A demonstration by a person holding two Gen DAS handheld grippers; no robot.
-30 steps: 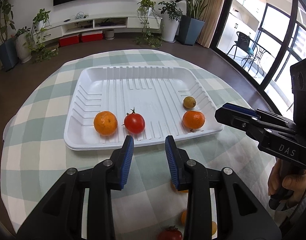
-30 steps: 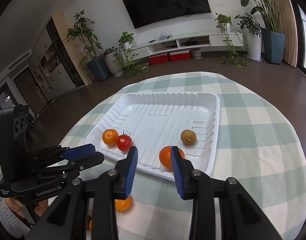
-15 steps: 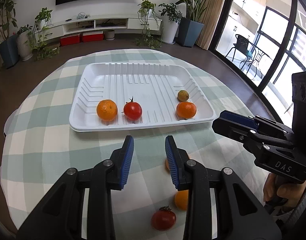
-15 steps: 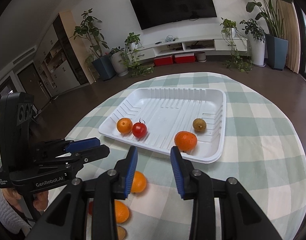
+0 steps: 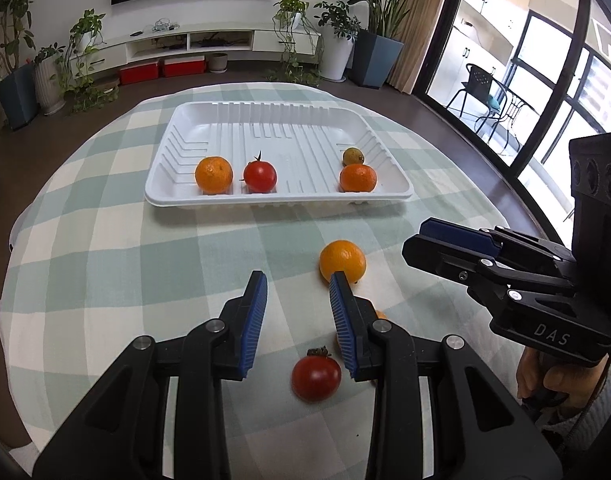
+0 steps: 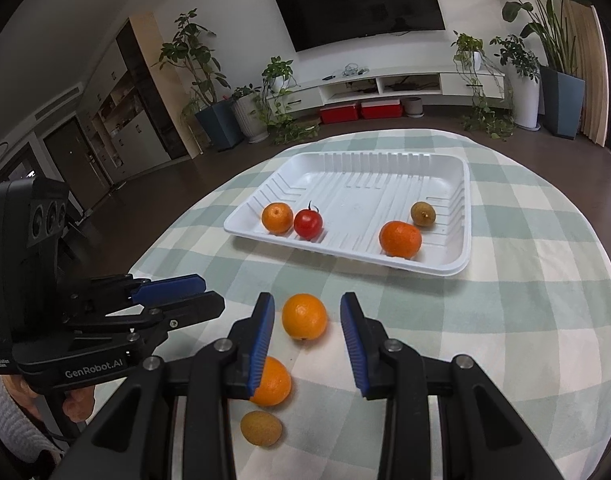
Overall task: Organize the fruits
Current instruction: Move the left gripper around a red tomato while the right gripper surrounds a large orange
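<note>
One round table with a green and white checked cloth [image 5: 105,248] carries everything. On it lies a white ribbed tray [image 6: 385,168], well beyond both grippers. The left gripper [image 5: 297,308] hangs above the cloth with its blue pads spread wide and nothing between them. The right gripper [image 6: 307,336] is also wide apart and holds nothing; in the left wrist view it appears from the side, low at the right. Four fruits lie in the tray along its near side: an orange [image 5: 213,175] at the left, a red tomato [image 5: 259,176] just beside it, then well apart at the right another orange [image 5: 358,178] with a small brown fruit [image 5: 353,155] just behind it. On the cloth outside the tray lies a loose orange [image 6: 304,316], seen between the right gripper's pads but ahead of them, not touched. A second loose orange [image 6: 270,382] sits nearer, partly hidden behind the left pad of this gripper. A loose tomato [image 5: 316,374] lies under the left gripper. The smallest thing, a brown fruit [image 6: 261,428], rests near the second loose orange
</note>
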